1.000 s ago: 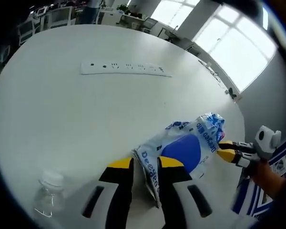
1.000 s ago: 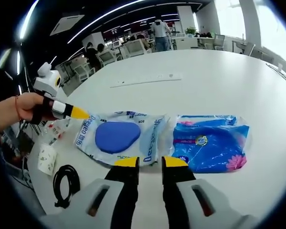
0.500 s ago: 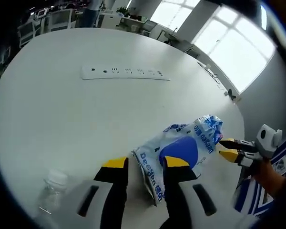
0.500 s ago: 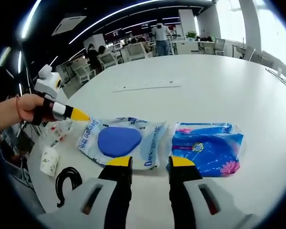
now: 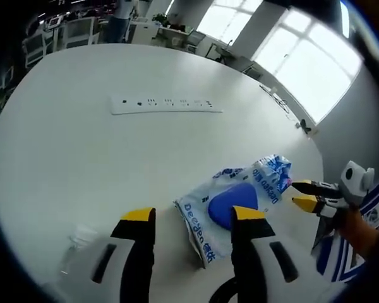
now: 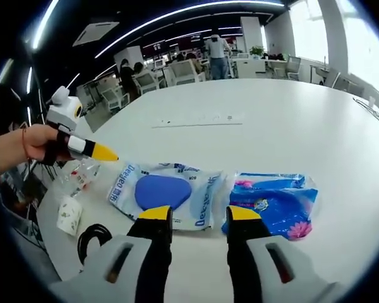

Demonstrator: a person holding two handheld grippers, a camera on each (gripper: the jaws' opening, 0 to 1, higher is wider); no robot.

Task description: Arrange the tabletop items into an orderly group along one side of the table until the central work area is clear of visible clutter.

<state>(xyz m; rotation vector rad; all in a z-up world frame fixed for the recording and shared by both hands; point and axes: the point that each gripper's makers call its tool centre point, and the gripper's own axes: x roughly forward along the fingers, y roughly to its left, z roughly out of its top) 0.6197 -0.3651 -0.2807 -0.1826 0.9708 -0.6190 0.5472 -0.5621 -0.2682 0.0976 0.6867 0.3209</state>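
A white wipes pack (image 5: 230, 203) with a blue oval lid lies flat on the round white table (image 5: 82, 145), just beyond my left gripper (image 5: 194, 214), whose jaws stand wide apart with nothing between them. My right gripper (image 5: 300, 194) reaches in from the right, near the pack's far end. In the right gripper view the wipes pack (image 6: 167, 191) lies beside a blue tissue pack (image 6: 271, 202). My right gripper (image 6: 199, 213) is open just short of both. The left gripper (image 6: 104, 152), held by a hand, hovers at the pack's left end.
A long white power strip (image 5: 166, 104) lies across the far middle of the table. A clear plastic bottle (image 6: 79, 177), a small white cup-like item (image 6: 68, 214) and a coiled black cable (image 6: 95, 237) sit by the near table edge. Office chairs and people stand far behind.
The left gripper's jaws have spread and let go of the wipes pack's edge, which now lies flat. The right gripper's jaws also opened wider. Both cameras drew back slightly.
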